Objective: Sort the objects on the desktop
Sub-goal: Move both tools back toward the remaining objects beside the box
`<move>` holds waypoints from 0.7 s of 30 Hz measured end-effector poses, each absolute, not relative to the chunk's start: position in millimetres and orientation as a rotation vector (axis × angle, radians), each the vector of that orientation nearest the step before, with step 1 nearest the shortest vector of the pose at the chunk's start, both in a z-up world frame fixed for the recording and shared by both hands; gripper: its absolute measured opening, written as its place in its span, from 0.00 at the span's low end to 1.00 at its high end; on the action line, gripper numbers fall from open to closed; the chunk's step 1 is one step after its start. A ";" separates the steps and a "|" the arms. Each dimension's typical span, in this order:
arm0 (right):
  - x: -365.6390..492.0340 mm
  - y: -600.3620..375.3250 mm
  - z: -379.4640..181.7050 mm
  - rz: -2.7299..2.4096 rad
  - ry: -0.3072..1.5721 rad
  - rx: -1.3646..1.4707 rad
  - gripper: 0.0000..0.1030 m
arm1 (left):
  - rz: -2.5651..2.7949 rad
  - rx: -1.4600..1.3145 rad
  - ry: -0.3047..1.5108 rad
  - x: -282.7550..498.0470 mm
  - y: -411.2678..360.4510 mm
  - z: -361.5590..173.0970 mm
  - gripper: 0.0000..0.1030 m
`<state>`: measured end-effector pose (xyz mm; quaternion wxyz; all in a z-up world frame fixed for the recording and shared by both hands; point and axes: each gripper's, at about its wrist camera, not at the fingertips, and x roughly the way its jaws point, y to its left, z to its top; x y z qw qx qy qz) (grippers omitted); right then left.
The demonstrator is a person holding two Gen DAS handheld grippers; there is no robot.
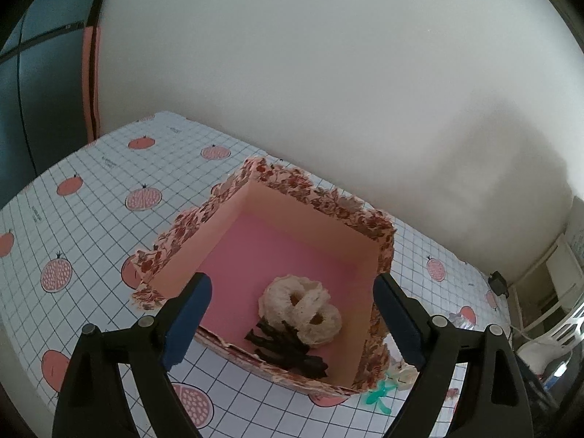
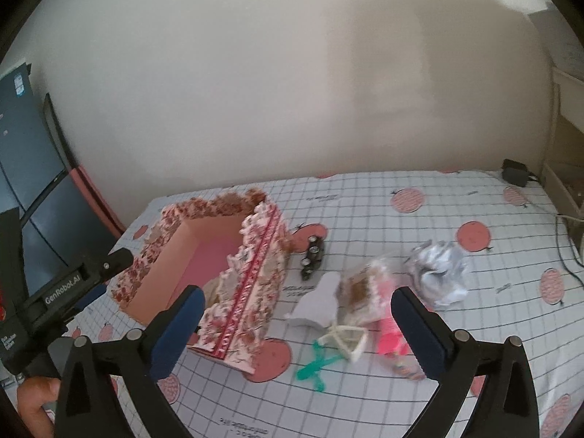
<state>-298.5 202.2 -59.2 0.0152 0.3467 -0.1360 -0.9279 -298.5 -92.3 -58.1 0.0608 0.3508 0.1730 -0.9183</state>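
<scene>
Two kinds of thing already lie inside the floral box (image 1: 321,197): a pair of cream ring-shaped pieces (image 1: 301,308) and some dark strips (image 1: 288,350), both at the near, 6 o'clock side of its pink floor. By my reckoning the sorting is partly done, with more still outside than in.

The left gripper (image 1: 292,323) hangs just above the box's near edge, jaws spread wide and holding nothing. The right gripper (image 2: 297,332) is likewise spread and empty, aimed at the loose pile to the box's 3 o'clock.

Left on the pomegranate-print tablecloth (image 2: 365,197), seen from the right wrist: a dark row of small batteries (image 2: 313,255) just beside the box wall, a white flat cutout (image 2: 315,301), a clear packet with brown contents (image 2: 359,288), a crumpled silver wrapper (image 2: 440,273) at 2 o'clock, a pink item (image 2: 390,337), a cream triangular frame (image 2: 348,339) and a teal plastic clip (image 2: 314,365) nearest at 6 o'clock. Several touch or overlap, so each probably needs picking singly.
</scene>
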 end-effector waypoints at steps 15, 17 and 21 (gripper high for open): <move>-272.3 288.6 -37.8 -3.047 -0.553 1.020 1.00 | -2.984 1.047 0.348 -294.5 -14.2 -41.0 0.88; -268.8 298.3 -37.2 -3.070 -0.558 1.025 1.00 | -3.006 1.070 0.326 -295.6 -2.8 -41.0 0.88; -263.6 316.8 -37.9 -3.097 -0.605 1.034 1.00 | -3.037 1.127 0.306 -296.7 19.7 -45.4 0.88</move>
